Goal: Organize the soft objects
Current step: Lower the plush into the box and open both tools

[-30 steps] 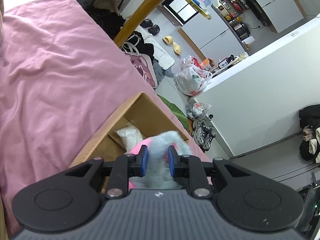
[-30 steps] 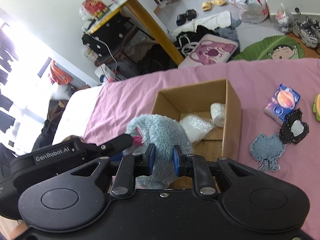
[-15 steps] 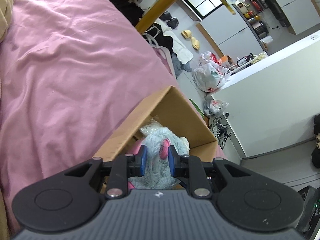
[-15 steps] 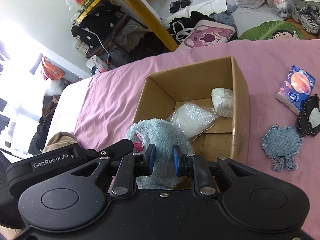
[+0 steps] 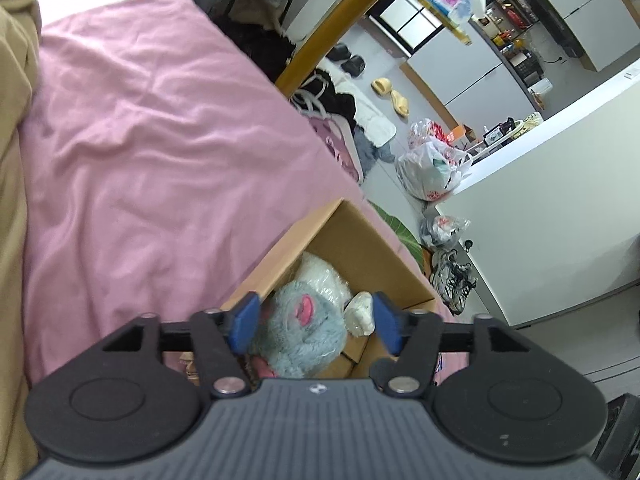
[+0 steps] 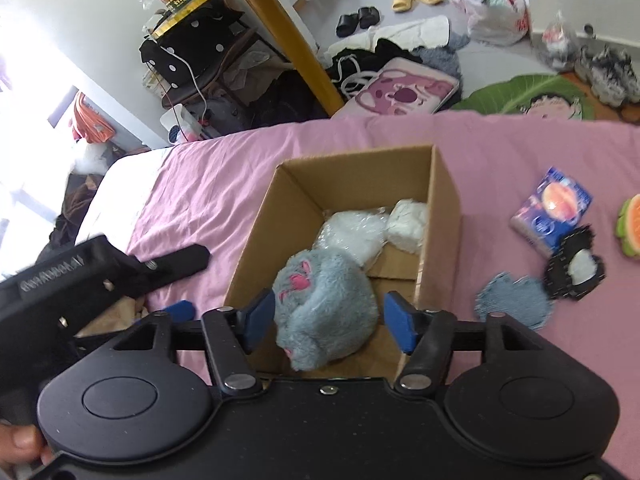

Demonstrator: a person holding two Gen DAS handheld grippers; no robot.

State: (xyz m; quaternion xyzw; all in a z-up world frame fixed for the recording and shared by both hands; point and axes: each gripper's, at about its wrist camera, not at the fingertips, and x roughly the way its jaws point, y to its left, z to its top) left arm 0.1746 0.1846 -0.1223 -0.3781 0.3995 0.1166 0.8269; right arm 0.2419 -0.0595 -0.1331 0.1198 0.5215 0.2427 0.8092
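A fluffy blue-grey plush toy (image 6: pixel 326 306) with pink markings lies inside the open cardboard box (image 6: pixel 442 216) on the pink bedsheet. My right gripper (image 6: pixel 330 320) hangs open just above it, blue pads on either side without touching. The left wrist view shows the same plush toy (image 5: pixel 304 326) in the box (image 5: pixel 348 232), with my left gripper (image 5: pixel 314 322) open over it. Two white soft bundles (image 6: pixel 352 234) lie deeper in the box. In the right wrist view the left gripper's black body (image 6: pixel 80 280) sits at the left, beside the box.
On the sheet right of the box lie a blue denim patch (image 6: pixel 516 304), a black-edged piece (image 6: pixel 576 268), a blue packet (image 6: pixel 554 208) and a melon-slice toy (image 6: pixel 630 226). The bed's far edge drops to a cluttered floor with bags, shoes and a yellow table leg (image 6: pixel 288 36).
Both grippers were shut on the plush toy and carried it down into the box. Now both have opened and the toy rests in the box.
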